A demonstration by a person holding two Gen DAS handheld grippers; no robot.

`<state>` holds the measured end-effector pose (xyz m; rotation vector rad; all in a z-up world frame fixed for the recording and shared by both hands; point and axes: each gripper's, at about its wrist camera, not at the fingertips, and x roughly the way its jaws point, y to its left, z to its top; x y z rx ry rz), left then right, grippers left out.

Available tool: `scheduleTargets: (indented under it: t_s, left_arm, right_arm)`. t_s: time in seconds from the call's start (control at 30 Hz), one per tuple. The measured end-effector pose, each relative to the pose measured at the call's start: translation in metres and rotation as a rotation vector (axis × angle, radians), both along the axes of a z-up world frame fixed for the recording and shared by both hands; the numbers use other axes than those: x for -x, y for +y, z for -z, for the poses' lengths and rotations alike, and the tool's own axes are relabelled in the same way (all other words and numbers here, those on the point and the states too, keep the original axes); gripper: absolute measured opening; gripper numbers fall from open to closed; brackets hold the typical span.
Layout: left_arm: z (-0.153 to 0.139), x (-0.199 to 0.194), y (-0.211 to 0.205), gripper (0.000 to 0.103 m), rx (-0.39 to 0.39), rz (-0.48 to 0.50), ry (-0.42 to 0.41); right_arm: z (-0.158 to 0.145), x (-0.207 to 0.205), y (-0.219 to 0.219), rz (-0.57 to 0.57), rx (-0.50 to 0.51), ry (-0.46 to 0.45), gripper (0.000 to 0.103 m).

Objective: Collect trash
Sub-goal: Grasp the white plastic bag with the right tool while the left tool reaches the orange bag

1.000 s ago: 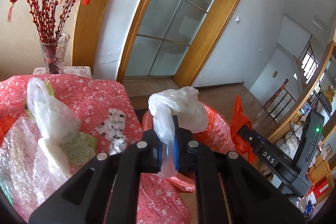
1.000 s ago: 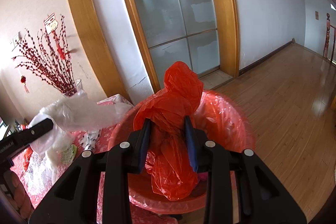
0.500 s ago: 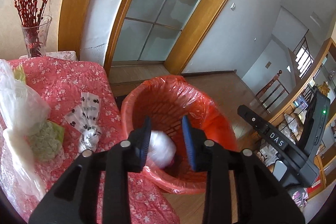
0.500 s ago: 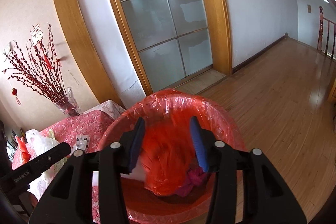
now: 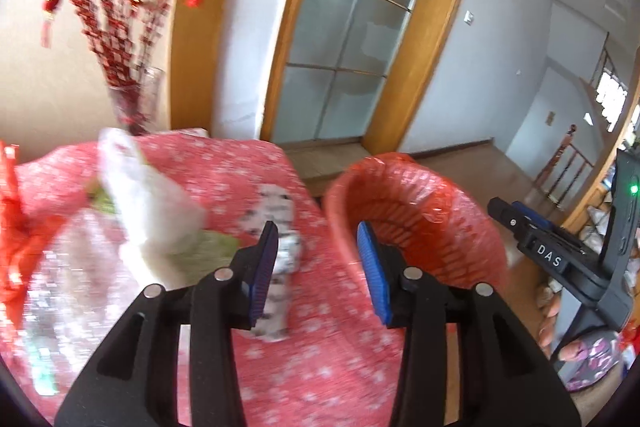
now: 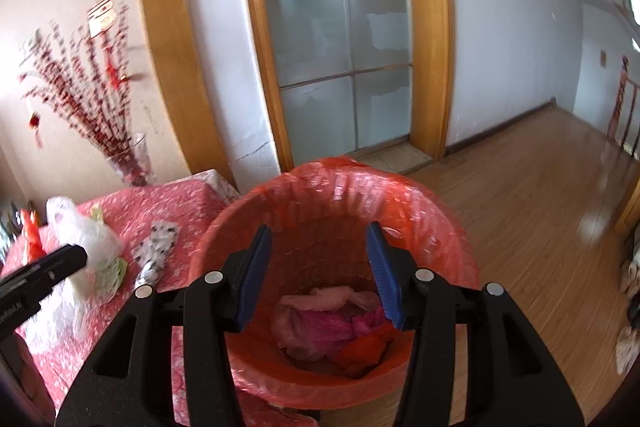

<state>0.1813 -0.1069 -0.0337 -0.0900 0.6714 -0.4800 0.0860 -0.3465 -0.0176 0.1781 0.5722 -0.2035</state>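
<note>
Your left gripper (image 5: 318, 267) is opening with nothing between its jaws, above the red tablecloth (image 5: 320, 359) beside the spotted wrapper (image 5: 280, 251). Your right gripper (image 6: 320, 273) stands open and empty over the bin (image 6: 452, 227), where pink and red trash (image 6: 320, 323) lies.

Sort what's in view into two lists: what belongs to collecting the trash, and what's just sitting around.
Belongs to the job:
- bin with red liner, already holding crumpled bags
- white plastic bag on the table
- spotted wrapper
- bubble wrap
- left gripper, jaws opening, empty
- right gripper, open, empty

Just lying about:
- glass vase of red branches
- floral tablecloth
- sliding glass door
</note>
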Motion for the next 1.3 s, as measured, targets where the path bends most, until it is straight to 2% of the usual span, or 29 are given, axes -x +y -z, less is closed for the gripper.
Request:
scheduleTargets:
  t_s: [0.13,0.27,0.4,0.5,0.73,0.93,1.17,1.3]
  left_arm:
    - [-0.009,0.008,0.04,0.044,-0.031,-0.091,-0.051]
    - [-0.014,0.016,0.088,0.046,-0.049,-0.211,-0.083]
    - [-0.013,0.019,0.137,0.047,-0.032,-0.33,-0.064]
    - [-0.011,0.022,0.166,0.047,-0.047,-0.399,-0.063]
    - [-0.012,0.026,0.219,0.047,-0.043,-0.511,-0.045]
    - [-0.007,0.028,0.255,0.047,-0.042,-0.57,-0.028]
    - [0.005,0.027,0.278,0.047,-0.033,-0.608,0.014]
    - [0.01,0.026,0.279,0.047,-0.031,-0.604,0.028]
  right_arm:
    - [-0.003,-0.005,0.033,-0.083,0.034,-0.007,0.05]
    - [-0.002,-0.013,0.064,-0.159,0.022,-0.007,0.05]
    - [0.003,-0.025,0.101,-0.26,-0.016,0.016,0.05]
    - [0.006,-0.032,0.131,-0.332,-0.024,0.031,0.046]
    - [0.018,-0.052,0.207,-0.503,-0.039,0.085,0.039]
    - [0.034,-0.067,0.233,-0.533,-0.045,0.14,0.039]
    - [0.045,-0.078,0.247,-0.527,-0.024,0.18,0.039]
    - [0.051,-0.082,0.248,-0.516,-0.015,0.201,0.03]
